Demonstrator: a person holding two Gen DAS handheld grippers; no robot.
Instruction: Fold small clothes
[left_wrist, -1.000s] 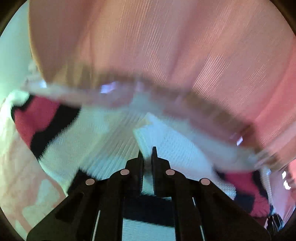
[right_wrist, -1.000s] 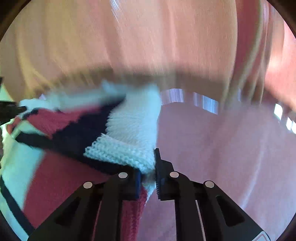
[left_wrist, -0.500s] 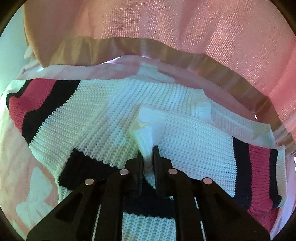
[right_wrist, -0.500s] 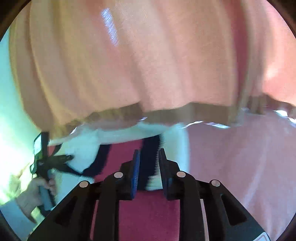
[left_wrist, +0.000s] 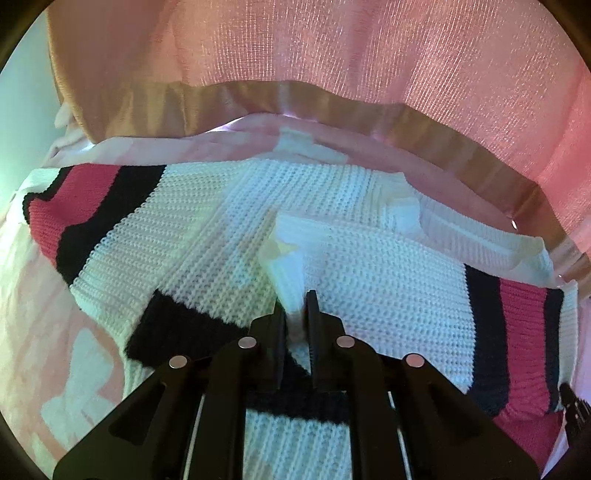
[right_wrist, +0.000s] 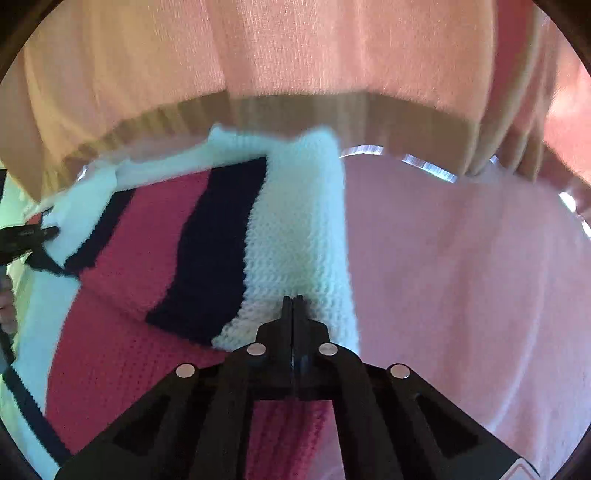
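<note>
Pink fabric covers the surface under everything: a pale pink sheet (left_wrist: 48, 332) with lighter bow-like shapes on its near left in the left wrist view, plain pink (right_wrist: 461, 277) on the right in the right wrist view. Behind it hangs a pink-orange curtain (left_wrist: 369, 55) with a tan hem band, filling the far part of both views.

On the sheet lies the knitted sweater (left_wrist: 207, 229), mostly white, spread wide. One sleeve reaches to the far left and ends in red and black stripes; another red and black striped part lies at the right edge. A black band crosses the knit near the camera. In the right wrist view the sweater (right_wrist: 288, 229) shows a white strip beside black and red bands, its right edge resting on the plain pink sheet.

Smallest are the tools. The left tongs (left_wrist: 295, 314) are nearly closed, pinching a raised white fold of the sweater between their tips. The right tongs (right_wrist: 293, 306) are closed tight, tips touching, over the near end of the white strip; whether any knit is caught between them cannot be told.
</note>
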